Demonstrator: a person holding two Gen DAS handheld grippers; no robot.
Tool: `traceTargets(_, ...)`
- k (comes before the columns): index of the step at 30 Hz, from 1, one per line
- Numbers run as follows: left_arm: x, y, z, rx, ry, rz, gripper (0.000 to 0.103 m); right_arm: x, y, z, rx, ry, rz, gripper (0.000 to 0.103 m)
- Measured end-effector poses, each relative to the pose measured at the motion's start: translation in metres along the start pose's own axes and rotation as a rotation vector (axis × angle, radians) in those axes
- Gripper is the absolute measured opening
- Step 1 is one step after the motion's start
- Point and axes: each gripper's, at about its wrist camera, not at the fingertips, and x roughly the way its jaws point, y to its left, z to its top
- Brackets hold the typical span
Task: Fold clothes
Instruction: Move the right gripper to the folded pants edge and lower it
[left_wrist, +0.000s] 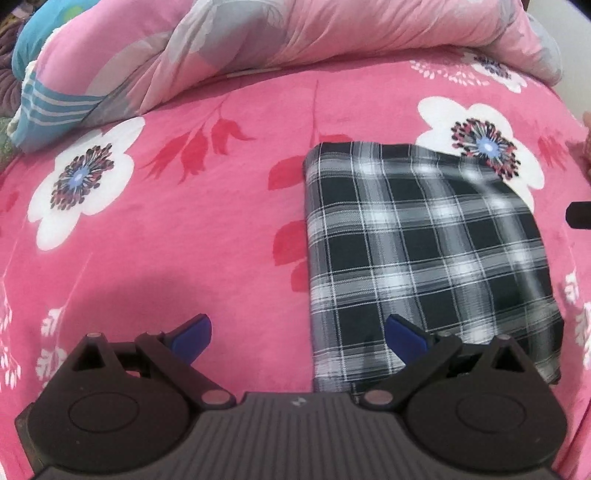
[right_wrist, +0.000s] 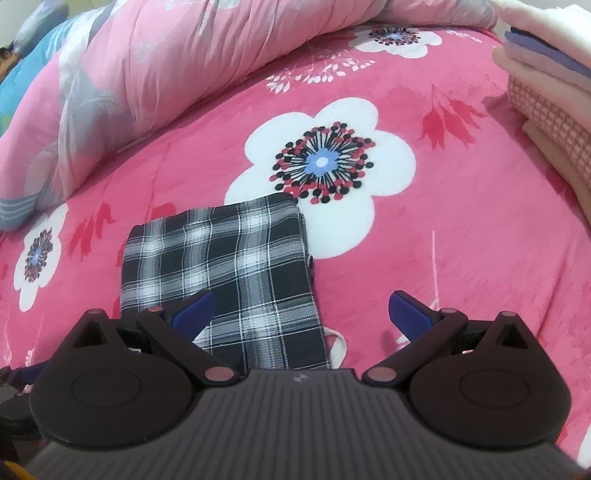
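Over on the left a rumpled pink quilt (left_wrist: 258, 48) with grey leaf shapes is heaped along the far edge of the bed, with a blue striped pillow (left_wrist: 48, 107) tucked at its end. In front of it spreads the pink bedsheet (left_wrist: 184, 229) printed with big white flowers. The left gripper (left_wrist: 297, 334) hangs above the sheet with its blue-tipped fingers spread wide and nothing between them; its right fingertip sits over the near left corner of the plaid cloth (left_wrist: 417, 258). That black-and-white checked garment lies folded into a flat rectangle in the middle of the bed, its far corner overlapping a white flower. The right gripper (right_wrist: 301, 312) hovers over the cloth's near right edge, jaws likewise released and empty. At the far right stands a stack of folded clothes (right_wrist: 550, 96), well apart from the plaid piece.
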Motion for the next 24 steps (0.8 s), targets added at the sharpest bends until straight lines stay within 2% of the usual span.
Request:
traceTargets(4, 0.007, 0.003, 0.004, -0.002, 0.024, -0.009, 0.101, 0.001, 0.001, -0.004, 0.022, 0.007, -0.003, 0.101)
traceTargets(17, 0.046, 0.013, 0.013, -0.001, 0.202, 0.049, 0.1, 0.013, -0.009, -0.015, 0.073, 0.039, -0.011, 0.101)
traceTargets(24, 0.054, 0.013, 0.016, -0.028, 0.267, 0.044, 0.1, 0.02, -0.013, -0.019, 0.085, 0.066, -0.002, 0.101)
